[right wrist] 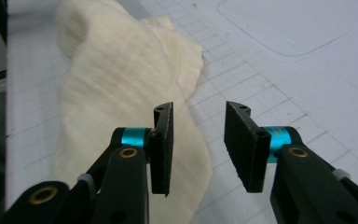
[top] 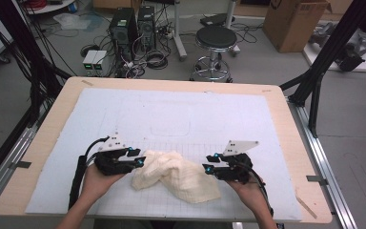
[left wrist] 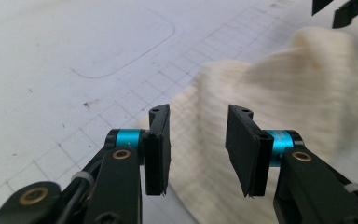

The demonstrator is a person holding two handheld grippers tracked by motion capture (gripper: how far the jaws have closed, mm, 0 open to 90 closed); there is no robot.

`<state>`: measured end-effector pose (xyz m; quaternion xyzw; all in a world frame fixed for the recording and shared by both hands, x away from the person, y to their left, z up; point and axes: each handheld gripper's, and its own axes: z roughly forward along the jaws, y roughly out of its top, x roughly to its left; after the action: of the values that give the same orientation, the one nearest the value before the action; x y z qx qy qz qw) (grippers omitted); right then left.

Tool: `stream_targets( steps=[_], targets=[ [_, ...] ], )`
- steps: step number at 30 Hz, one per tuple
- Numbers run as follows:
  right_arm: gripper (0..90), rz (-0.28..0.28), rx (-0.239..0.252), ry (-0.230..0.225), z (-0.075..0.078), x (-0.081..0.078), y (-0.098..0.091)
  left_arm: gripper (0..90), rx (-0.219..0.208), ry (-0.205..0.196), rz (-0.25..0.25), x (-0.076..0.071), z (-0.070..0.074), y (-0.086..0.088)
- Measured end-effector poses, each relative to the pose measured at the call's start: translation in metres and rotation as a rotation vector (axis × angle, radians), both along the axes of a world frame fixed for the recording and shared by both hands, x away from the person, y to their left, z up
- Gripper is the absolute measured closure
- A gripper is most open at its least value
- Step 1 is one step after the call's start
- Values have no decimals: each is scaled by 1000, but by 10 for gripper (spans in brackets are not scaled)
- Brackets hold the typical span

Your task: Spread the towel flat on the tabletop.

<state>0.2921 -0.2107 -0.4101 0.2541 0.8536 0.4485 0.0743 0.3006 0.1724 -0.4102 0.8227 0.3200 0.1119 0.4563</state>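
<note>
At the left of the high view we see the person's left hand [top: 91, 183] holding the left gripper [top: 141, 158], a black two-jaw tool with turquoise collars and a grey three-cornered plate on top, its black cable trailing back along the forearm. Its jaw tips point toward the cloth and sit just beside the cloth's left edge. In the left gripper view [left wrist: 198, 142] we find the jaws parted with a clear gap between the pads; nothing is pinched, and the cloth lies beyond and below them, apart from the pads.

In the middle lies the cream-coloured ribbed fabric cloth [top: 176, 175], crumpled into a loose heap on the white gridded mat [top: 124, 114] that covers the light wooden table [top: 52, 124]. It rests in the near half of the mat, between the two grippers, humped at its left and spreading flatter toward the near right.

At the right, the person's right hand [top: 248, 188] carries the right gripper [top: 209, 162], built the same, with its tips facing left, near the cloth's right side. In the right gripper view [right wrist: 198, 142] we see its jaws parted about as widely, holding nothing; the cloth [right wrist: 121, 93] lies under and behind the left jaw, the bare mat behind the other.
</note>
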Motion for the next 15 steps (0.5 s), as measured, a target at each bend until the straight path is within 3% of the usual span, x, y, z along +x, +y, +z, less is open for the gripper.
stream_targets(
  steps=[3, 7, 9, 11, 15],
  targets=[
    [562, 24, -3, 38, -10, 12, 6, 587, 26, 40, 8, 12, -11, -6],
    [541, 69, -8, 115, -22, 22, 12, 573, 89, 55, 14, 19, -20, -11],
    [602, 90, 2, 146, -27, 25, 14, 588, 123, 58, 21, 20, -24, -12],
    [727, 122, -21, 167, -30, 24, 17, 653, 166, 61, 13, 20, -27, -13],
    [852, 147, -64, 165, -31, 21, 21, 760, 168, 42, 6, 17, -28, -16]
  ],
)
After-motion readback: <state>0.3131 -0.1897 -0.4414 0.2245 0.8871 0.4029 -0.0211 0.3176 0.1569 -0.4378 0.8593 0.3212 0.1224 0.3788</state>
